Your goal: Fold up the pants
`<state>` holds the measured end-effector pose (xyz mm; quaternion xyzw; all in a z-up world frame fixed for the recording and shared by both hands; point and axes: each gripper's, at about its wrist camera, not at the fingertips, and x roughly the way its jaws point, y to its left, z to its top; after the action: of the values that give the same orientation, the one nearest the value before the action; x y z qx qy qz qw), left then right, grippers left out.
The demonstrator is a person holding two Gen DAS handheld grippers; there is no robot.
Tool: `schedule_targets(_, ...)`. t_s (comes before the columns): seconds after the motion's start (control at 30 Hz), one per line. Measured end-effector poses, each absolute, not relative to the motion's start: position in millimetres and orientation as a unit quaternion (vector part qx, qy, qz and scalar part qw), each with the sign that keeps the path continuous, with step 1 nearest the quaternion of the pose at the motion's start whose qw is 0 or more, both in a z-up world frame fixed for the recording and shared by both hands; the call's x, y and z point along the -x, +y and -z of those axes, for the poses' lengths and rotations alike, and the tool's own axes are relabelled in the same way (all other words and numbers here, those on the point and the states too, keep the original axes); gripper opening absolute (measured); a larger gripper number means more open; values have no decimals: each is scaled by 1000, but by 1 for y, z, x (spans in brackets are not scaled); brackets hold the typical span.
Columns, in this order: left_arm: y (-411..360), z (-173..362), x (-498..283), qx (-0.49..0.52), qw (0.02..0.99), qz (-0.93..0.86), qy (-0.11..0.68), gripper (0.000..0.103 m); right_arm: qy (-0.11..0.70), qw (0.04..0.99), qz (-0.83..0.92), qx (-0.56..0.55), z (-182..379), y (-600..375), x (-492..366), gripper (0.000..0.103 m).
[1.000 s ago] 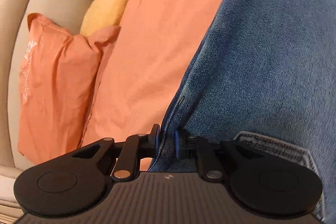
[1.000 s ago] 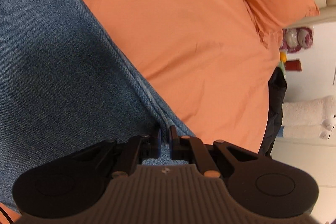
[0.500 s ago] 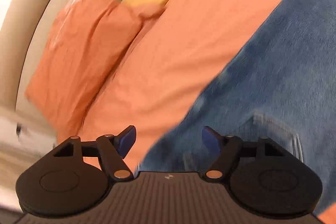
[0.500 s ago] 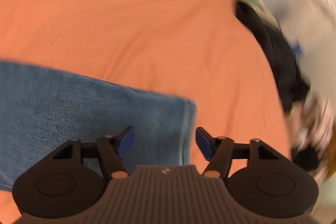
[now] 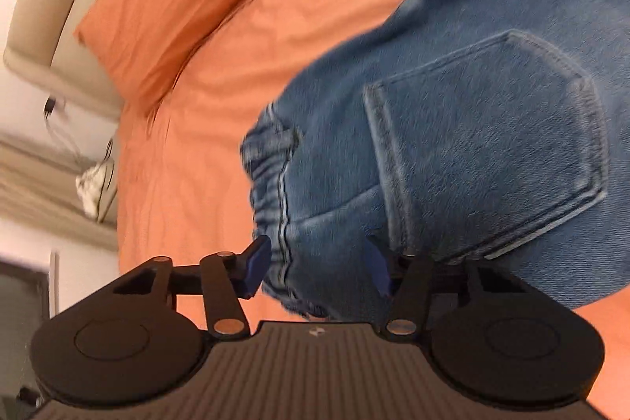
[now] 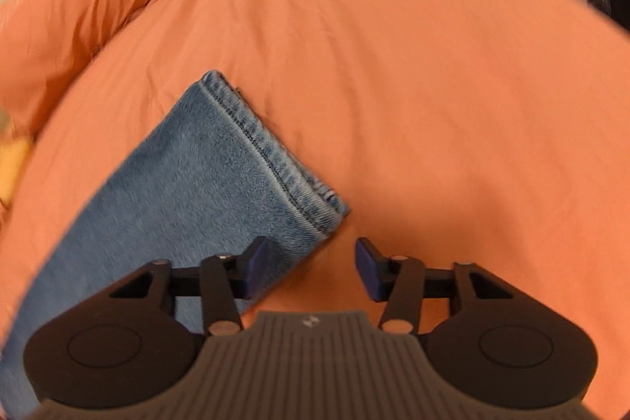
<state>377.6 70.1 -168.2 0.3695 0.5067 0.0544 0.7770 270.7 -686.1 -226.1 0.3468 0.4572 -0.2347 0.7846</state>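
- While my left gripper [image 5: 317, 268] hangs with jaws apart over the waistband of the jeans [image 5: 453, 152], near the bed's [image 5: 204, 128] left edge, I judge a shallow bite could catch one layer only.
- On the right view, my right gripper [image 6: 311, 270] is spread too, empty, beside the hem [image 6: 271, 148] mid-bed; dragging could undo the fold.
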Motion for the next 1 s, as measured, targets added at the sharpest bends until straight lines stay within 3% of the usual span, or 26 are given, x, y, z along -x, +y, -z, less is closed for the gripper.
schedule_targets(0.07, 71, 168, -378, -359, 778, -67, 511, 63, 446, 777, 238, -375, 233, -684, -272, 9)
schedule_targets(0.17, 68, 168, -379, -366, 769, -71, 518, 59, 433, 797, 229, -354, 213, -676, -285, 0)
schedule_targets(0.33, 62, 179, -390, -366, 752, -92, 541, 44, 360, 862, 162, -318, 130, -666, -305, 0)
schedule_targets(0.4, 62, 190, -394, -393, 731, -119, 545, 26, 350, 873, 158, -302, 113, -665, -306, 0)
schedule_targets(0.7, 70, 192, -393, -398, 728, -114, 547, 27, 454, 813, 217, -293, 217, -683, -296, 0)
schedule_targets(0.83, 75, 186, -391, -392, 737, -105, 540, 27, 460, 809, 218, -296, 226, -684, -300, 0)
schedule_targets(0.9, 80, 180, -388, -388, 747, -100, 530, 31, 467, 815, 219, -265, 218, -677, -303, 17)
schedule_targets(1.0, 79, 165, -377, -370, 769, -74, 516, 32, 484, 830, 201, -192, 200, -652, -302, 20)
